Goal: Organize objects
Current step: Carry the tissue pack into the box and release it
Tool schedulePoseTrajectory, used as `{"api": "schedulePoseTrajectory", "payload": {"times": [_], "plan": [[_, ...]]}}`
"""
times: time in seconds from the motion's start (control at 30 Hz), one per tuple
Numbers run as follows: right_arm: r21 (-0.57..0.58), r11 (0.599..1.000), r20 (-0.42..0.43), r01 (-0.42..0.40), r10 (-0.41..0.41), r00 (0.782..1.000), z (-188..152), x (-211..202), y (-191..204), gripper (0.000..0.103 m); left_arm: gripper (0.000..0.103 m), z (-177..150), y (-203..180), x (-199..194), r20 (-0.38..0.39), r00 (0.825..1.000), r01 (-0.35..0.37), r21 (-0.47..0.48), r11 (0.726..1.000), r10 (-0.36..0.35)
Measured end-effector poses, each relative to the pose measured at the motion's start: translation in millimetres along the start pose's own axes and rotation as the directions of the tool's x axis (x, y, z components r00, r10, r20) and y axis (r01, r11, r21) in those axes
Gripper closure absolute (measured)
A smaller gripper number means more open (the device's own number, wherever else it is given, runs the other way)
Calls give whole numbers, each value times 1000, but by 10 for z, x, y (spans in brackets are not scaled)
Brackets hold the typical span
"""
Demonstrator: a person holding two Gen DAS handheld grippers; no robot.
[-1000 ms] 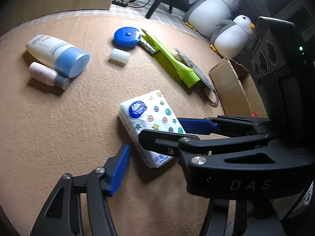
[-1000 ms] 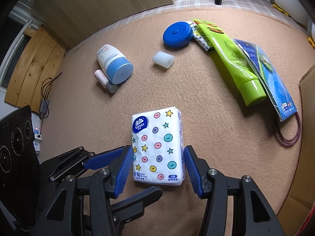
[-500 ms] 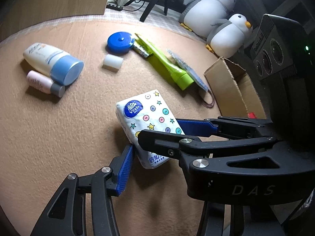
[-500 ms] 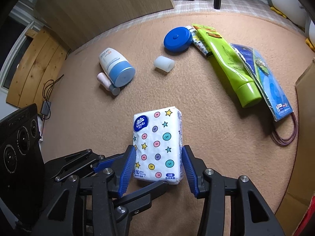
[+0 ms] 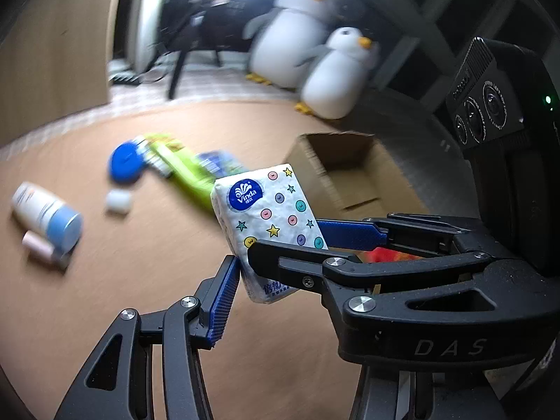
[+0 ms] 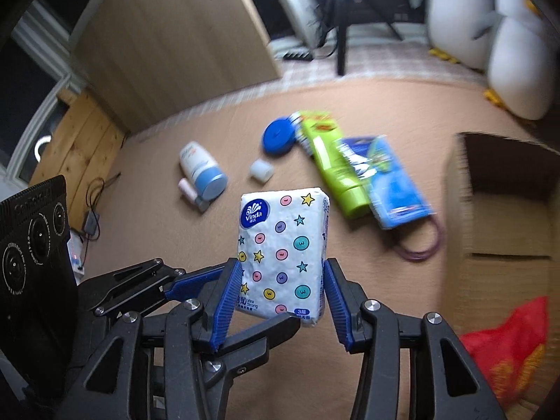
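One "Vinda" tissue pack (image 6: 284, 255) between right tongs (image 6: 283, 301).

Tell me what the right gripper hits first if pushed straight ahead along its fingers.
The right gripper is shut on the white tissue pack printed with dots and stars, carried along. Past the pack, the line probably meets the tan carpet near the small white cap; depth is unclear.
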State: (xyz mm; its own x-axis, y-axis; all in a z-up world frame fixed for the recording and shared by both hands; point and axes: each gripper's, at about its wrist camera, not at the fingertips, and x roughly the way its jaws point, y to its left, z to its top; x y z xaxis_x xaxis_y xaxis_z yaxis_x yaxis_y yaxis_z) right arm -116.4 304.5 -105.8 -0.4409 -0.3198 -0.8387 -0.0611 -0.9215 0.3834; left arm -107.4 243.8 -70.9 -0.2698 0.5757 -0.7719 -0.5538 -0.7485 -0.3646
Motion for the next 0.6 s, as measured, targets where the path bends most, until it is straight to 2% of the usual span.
{"api": "schedulePoseTrajectory", "payload": {"times": [0.23,0.4,0.6], "plan": [[75,996,85,47,-53,995,5,-468,-472,59,50,239,-570,256,-4,999,49,95,994,-49],[127,989,108,77,-91,990,-34,-676,-818,59,50,359,-958,515,-25,997,75,148,986,-72],[186,978,123,99,-123,985,-99,-840,-1194,59,50,422,-1188,712,-45,995,90,179,980,-84]]}}
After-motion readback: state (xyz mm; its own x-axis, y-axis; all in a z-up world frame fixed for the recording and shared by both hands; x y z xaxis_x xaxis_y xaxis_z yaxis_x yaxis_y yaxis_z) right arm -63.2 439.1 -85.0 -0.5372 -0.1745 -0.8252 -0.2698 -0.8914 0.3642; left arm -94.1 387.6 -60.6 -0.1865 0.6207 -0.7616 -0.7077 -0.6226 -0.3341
